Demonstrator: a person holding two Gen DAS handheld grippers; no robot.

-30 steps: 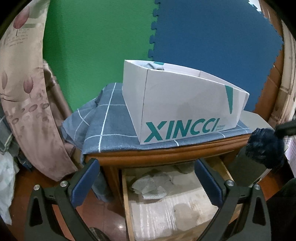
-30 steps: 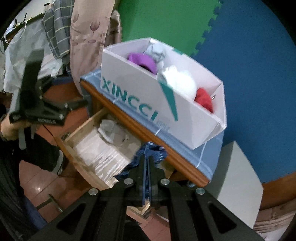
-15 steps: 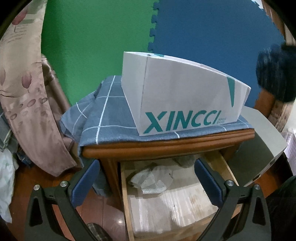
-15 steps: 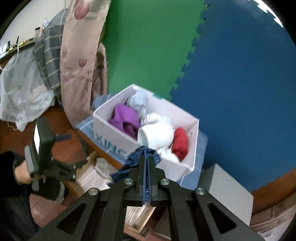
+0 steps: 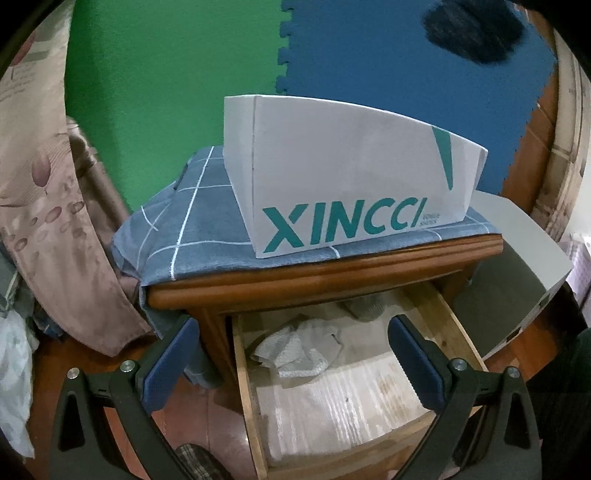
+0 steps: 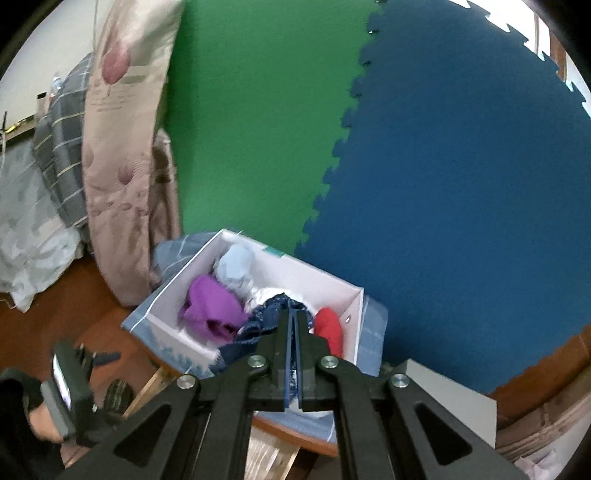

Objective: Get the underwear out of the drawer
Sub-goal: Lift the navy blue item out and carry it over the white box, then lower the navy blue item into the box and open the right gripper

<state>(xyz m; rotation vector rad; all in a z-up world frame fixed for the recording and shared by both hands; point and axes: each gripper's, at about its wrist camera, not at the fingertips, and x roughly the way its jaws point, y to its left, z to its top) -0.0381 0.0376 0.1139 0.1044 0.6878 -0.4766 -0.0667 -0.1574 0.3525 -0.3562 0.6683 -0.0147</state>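
Note:
My right gripper (image 6: 293, 317) is shut on dark blue underwear (image 6: 264, 317), held high over the white XINCCI box (image 6: 166, 314). In the left wrist view the same dark underwear (image 5: 476, 31) hangs blurred at the top right, above the box (image 5: 351, 184). Inside the box lie purple (image 6: 212, 306), pale blue (image 6: 232, 264) and red (image 6: 328, 325) garments. The wooden drawer (image 5: 251, 406) stands pulled out under the nightstand, with a pale grey garment (image 5: 295, 349) in it. My left gripper (image 5: 291, 365) hangs open in front of the drawer, with nothing between its fingers.
A blue checked cloth (image 5: 192, 229) covers the nightstand top. A pink quilt (image 5: 48, 206) leans at the left, and a grey-white case (image 5: 517, 266) stands at the right. Green and blue foam mats (image 6: 443, 166) line the wall behind.
My right gripper has risen from beside the drawer to above the box, carrying the dark blue underwear. My left gripper has stayed open in front of the drawer.

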